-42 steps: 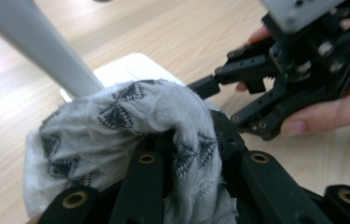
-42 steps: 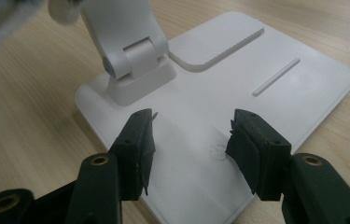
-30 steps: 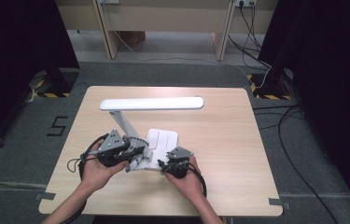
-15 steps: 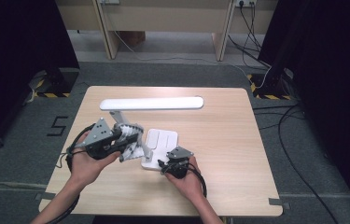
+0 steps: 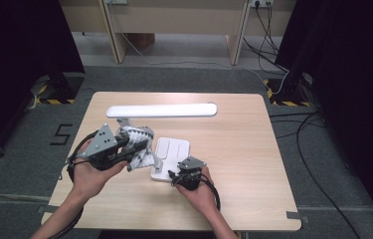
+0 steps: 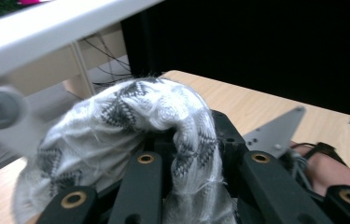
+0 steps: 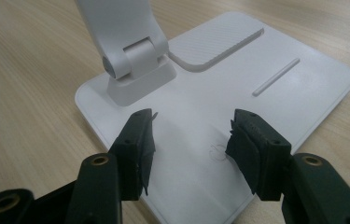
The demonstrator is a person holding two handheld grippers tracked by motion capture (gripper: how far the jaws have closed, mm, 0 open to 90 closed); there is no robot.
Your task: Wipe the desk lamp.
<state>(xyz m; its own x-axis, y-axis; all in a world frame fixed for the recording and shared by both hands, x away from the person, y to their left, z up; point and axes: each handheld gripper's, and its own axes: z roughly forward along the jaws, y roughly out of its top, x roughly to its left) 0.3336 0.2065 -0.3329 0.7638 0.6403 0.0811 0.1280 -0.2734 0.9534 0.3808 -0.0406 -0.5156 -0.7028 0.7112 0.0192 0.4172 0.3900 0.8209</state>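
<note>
A white desk lamp stands on the table, its long head (image 5: 161,110) level above the flat base (image 5: 174,149). My left gripper (image 5: 133,149) is shut on a white cloth with a grey zigzag pattern (image 5: 138,144), held beside the lamp's slanted arm. In the left gripper view the cloth (image 6: 130,116) bulges over the left gripper (image 6: 186,158), with the lamp head (image 6: 46,23) above it. My right gripper (image 5: 176,175) is at the base's near edge. In the right gripper view the right gripper (image 7: 193,135) is open over the base (image 7: 280,98), either side of a power mark (image 7: 215,150), in front of the arm's hinge (image 7: 130,51).
Bare wooden tabletop (image 5: 243,149) lies to the right of the lamp and along the front. Cables trail from both grippers off the near edge. Dark curtains and a grey floor with cables surround the table; wooden furniture legs stand behind it.
My left gripper has lifted with the cloth and shifted left, away from the base. The right gripper has stayed on the base.
</note>
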